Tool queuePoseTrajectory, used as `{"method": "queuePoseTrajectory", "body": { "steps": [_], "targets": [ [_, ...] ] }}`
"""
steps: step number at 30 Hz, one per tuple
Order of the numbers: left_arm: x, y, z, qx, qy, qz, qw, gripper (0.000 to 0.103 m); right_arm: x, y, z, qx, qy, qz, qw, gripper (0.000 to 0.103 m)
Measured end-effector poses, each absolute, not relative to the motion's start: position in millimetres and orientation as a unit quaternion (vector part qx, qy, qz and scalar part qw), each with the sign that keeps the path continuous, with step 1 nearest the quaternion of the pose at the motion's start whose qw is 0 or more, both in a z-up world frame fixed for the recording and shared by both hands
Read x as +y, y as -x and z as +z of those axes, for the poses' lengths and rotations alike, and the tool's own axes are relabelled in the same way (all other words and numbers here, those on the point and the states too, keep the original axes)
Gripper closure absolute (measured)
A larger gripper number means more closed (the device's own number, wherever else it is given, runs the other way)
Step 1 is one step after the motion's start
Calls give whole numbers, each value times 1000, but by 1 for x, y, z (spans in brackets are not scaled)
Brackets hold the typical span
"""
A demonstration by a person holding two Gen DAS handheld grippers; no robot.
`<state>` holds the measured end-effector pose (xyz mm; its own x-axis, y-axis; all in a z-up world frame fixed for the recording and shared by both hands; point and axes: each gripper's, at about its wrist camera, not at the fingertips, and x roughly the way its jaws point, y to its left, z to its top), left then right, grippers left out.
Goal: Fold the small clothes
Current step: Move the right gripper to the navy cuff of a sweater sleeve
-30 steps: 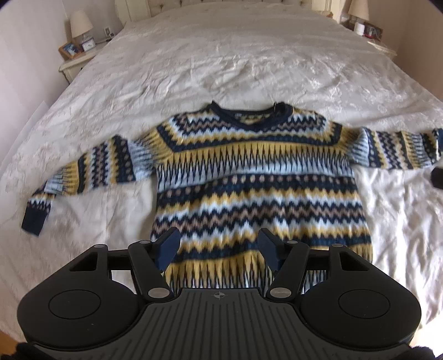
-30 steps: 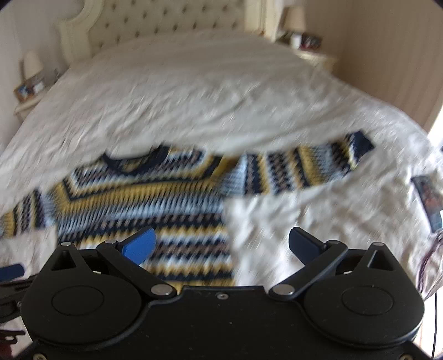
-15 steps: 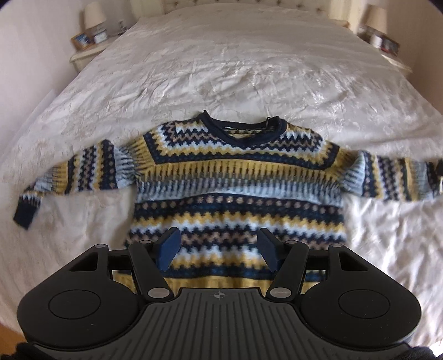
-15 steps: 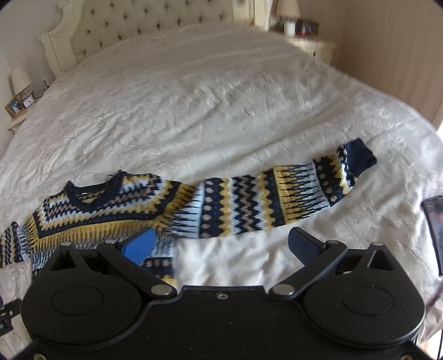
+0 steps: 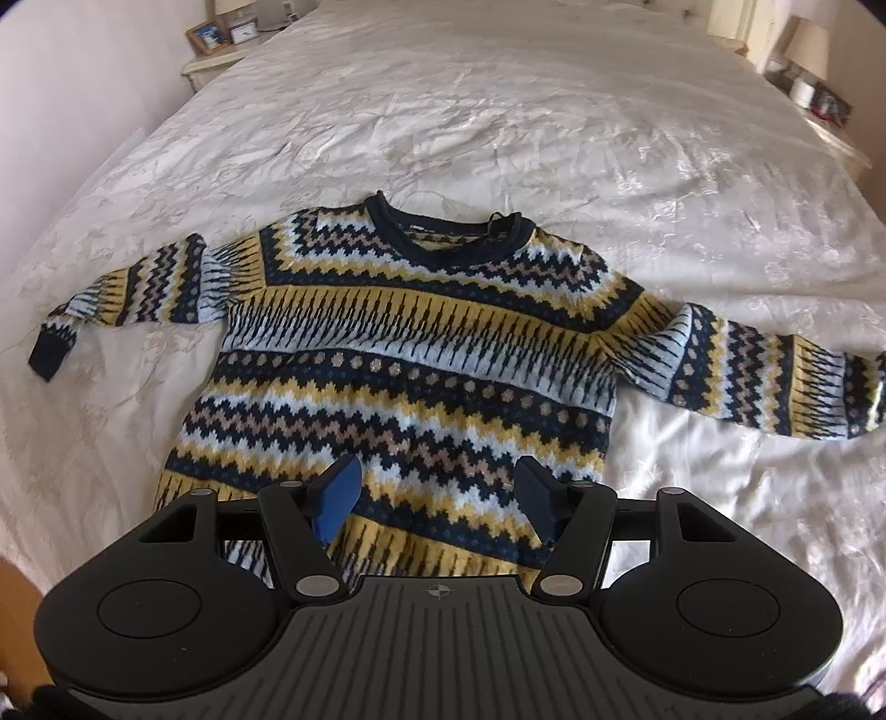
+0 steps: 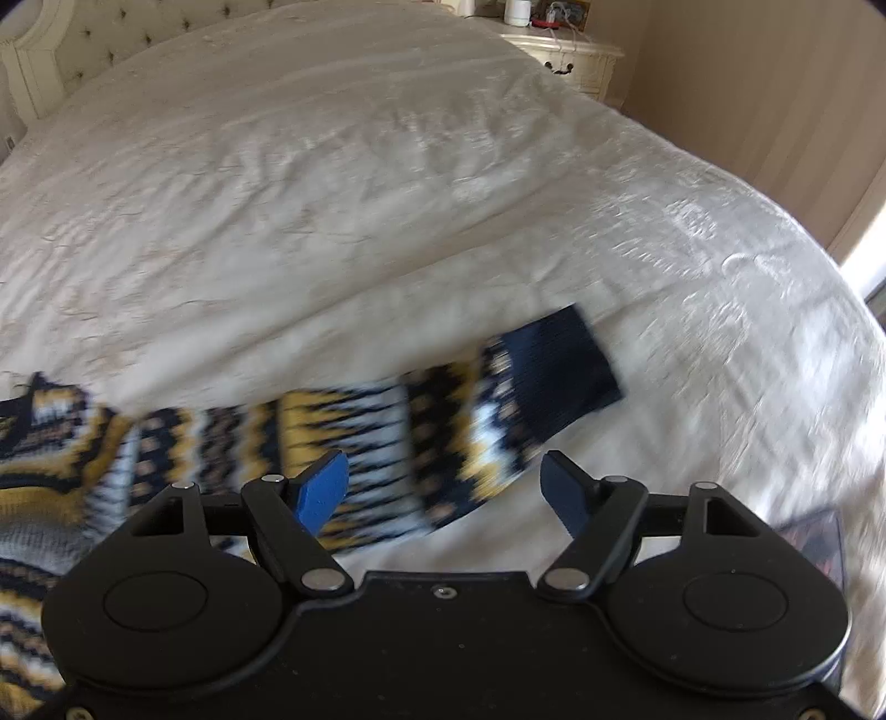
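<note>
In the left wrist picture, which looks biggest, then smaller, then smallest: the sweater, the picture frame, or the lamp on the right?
1. sweater, by far
2. lamp
3. picture frame

Both small ones sit far back, so real sizes stay unsure.

Closing right gripper [image 6: 443, 490] above sweater sleeve [image 6: 421, 421]

Bright daylight, fisheye-bent edges, right wrist view motion-blurred

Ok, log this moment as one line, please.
sweater: flat on bed, sleeves out | left tongs: open above hem, empty | right tongs: closing above right sleeve, nothing gripped
</note>
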<state>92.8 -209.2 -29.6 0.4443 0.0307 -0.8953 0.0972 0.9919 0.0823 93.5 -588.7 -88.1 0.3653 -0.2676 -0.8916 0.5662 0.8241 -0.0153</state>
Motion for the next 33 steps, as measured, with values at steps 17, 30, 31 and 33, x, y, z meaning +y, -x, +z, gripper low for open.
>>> {"method": "queuePoseTrajectory", "body": {
  "steps": [17,30,31,33],
  "targets": [
    [-261,-94,-33,536,-78,14,841,43,-673,-97,-147,509,-188,-246,803,29],
    [-290,-110,-46,549,-97,13,830,43,-693,-113,-177,522,-186,-219,803,0],
    [-293,-110,-47,550,-99,11,829,43,-691,-115,-178,523,-177,-220,804,0],
    [-297,-112,-48,550,-102,8,829,43,-686,-119,-179,527,-152,-220,807,0]
  ]
}}
